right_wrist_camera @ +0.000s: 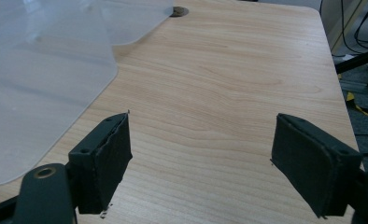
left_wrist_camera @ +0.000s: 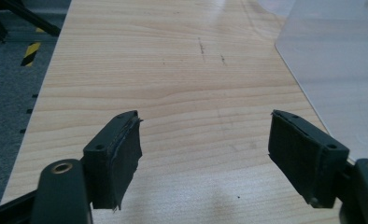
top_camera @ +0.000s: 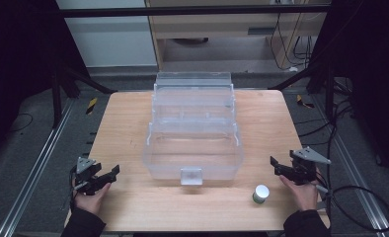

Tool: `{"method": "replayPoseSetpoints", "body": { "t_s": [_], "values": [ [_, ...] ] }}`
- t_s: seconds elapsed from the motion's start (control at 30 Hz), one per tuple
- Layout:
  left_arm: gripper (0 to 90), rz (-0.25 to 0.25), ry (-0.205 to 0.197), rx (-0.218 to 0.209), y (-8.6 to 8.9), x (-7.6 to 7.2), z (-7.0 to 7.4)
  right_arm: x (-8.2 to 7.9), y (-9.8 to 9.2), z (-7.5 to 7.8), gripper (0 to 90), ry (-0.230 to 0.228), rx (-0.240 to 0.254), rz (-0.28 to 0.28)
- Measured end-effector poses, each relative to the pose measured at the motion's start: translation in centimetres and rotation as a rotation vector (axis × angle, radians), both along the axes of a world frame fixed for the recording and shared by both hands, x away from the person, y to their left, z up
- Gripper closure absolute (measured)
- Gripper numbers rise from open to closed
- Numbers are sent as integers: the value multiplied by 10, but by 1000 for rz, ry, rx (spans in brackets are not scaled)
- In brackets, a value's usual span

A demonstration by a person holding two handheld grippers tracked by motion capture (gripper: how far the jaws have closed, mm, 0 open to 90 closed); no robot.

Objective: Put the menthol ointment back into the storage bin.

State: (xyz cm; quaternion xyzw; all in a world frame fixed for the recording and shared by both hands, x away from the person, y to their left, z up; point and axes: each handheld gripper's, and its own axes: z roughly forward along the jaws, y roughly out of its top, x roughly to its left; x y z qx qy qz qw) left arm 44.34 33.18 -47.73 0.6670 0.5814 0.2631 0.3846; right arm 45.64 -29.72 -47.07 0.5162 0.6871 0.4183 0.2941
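A clear plastic tiered box (top_camera: 193, 133) stands open in the middle of the wooden table (top_camera: 128, 202), its trays stepped back and a latch at its front. A small jar with a white lid (top_camera: 260, 193) stands near the front right. My left gripper (top_camera: 109, 176) rests at the front left corner, open, nothing between its jaws; in the left gripper view (left_wrist_camera: 205, 158) the box wall (left_wrist_camera: 341, 70) lies to the right. My right gripper (top_camera: 276, 165) sits open right of the box, just behind the jar. In the right gripper view (right_wrist_camera: 201, 163) the box (right_wrist_camera: 37, 84) lies to the left.
Grey floor with metal rails flanks the table. Black frame legs and cables (top_camera: 360, 197) lie at the right, a wooden cabinet (top_camera: 222, 29) stands behind. Bare wood runs along the table's front strip and both sides of the box.
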Motion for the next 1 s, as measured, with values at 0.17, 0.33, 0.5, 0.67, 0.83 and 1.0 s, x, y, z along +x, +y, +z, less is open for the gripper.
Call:
{"method": "replayPoseSetpoints", "body": {
  "t_s": [0.17,0.33,0.5,0.67,0.83,1.0],
  "values": [
    [264,-6,16,6,1,0,-2,-1,0,3,220,-5,6,6],
    [270,-19,23,14,1,0,-3,-1,6,9,283,13,-30,68],
    [271,-39,35,26,-2,1,-5,-2,11,19,325,-6,-90,116],
    [271,-44,39,37,-4,2,-6,-1,12,29,340,11,-84,163],
    [271,-39,42,46,-4,2,-6,-1,14,39,354,8,-75,197],
    [271,-54,47,45,-5,2,-7,1,17,49,356,8,-91,218]
  ]
}}
